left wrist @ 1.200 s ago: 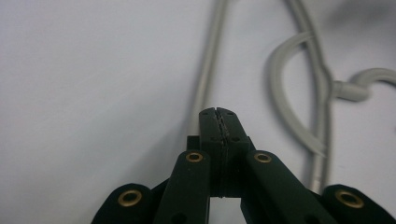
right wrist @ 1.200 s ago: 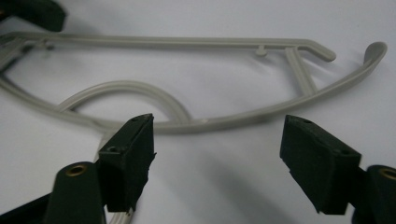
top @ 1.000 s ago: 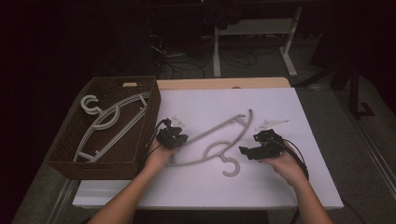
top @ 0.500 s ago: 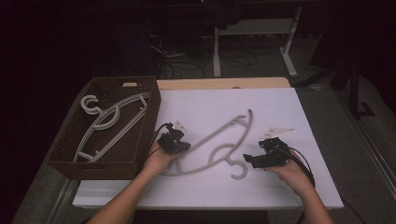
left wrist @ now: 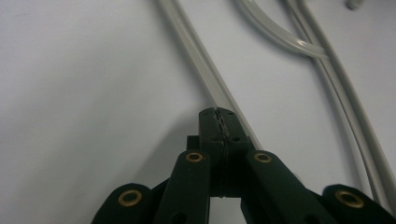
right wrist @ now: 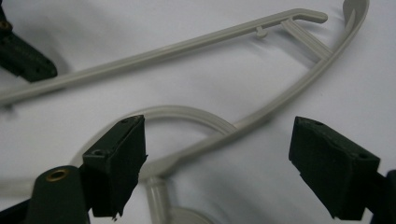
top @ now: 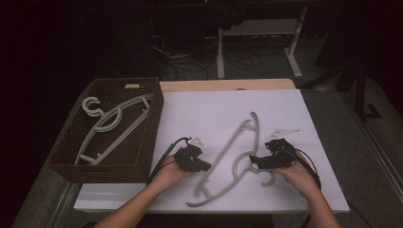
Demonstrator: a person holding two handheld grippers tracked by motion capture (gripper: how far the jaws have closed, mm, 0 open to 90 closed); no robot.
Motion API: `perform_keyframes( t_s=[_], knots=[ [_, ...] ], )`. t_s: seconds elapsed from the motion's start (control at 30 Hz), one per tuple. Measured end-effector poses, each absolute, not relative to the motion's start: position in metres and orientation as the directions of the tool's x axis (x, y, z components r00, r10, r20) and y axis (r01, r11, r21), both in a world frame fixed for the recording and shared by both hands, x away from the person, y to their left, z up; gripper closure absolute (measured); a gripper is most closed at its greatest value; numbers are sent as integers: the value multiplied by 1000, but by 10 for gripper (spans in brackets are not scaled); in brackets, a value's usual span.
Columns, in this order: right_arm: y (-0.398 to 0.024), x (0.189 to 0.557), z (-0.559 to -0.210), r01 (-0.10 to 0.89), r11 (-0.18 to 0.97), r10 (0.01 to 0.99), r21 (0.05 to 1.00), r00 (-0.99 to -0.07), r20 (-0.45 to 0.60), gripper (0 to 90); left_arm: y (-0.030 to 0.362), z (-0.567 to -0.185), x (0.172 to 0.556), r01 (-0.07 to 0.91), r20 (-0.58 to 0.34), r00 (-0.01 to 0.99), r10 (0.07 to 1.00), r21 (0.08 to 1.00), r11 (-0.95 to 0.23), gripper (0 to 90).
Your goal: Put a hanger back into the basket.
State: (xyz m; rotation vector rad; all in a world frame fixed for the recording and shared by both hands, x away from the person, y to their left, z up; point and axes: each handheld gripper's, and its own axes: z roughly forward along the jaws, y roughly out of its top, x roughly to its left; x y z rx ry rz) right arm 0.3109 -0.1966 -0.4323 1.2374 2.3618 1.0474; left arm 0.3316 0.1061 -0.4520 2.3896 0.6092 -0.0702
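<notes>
On the white tabletop (top: 228, 109), between the two hands, lies a grey plastic hanger (top: 230, 159) — flat on the sheet, outside the brown wicker basket (top: 71, 164) at the table's left side. That basket already holds at least two pale hangers (top: 111, 126) lying in a loose heap, so by my reading the sorting is partly done and this hanger is the one left to go in; no other loose hanger lies on the sheet.

The left gripper (top: 202, 166) rests at the hanger's straight bar, its jaws fully closed tip to tip. In the left gripper view (left wrist: 218, 126) the bar runs out from just under the closed tips, so the jaws seem to press on or sit beside the bar rather than clamp it — I cannot tell which. The right gripper (top: 256, 162) sits at the neck, where the hook meets the curved shoulder. Its jaws stand wide apart, and in the right gripper view (right wrist: 219, 163) the neck lies between them untouched. So the hanger is not yet picked up, and the lift and carry to the basket remain.

Its long axis runs diagonally in the high view, from the near end low by the front edge up and rightward to the far end. The hook (top: 268, 179) points toward the person's side, curling beside the right hand (top: 297, 173).
</notes>
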Motion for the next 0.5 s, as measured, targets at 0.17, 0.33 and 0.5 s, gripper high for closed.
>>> perform_keyframes(
  t_s=[0.17, 0.33, 0.5],
  knots=[
    [-197, 313, -434, 604, 379, 804, 702, -591, 74, 187, 100, -452, 327, 421, -203, 902, 381, 603, -677, 851],
    [-199, 317, -432, 611, 359, 823, 705, -564, 70, 213, 113, -449, 332, 433, -188, 891, 413, 623, -651, 704],
    [-197, 333, -428, 636, 321, 864, 702, -501, 59, 304, 131, -442, 336, 448, -184, 876, 446, 652, -612, 503]
  ],
)
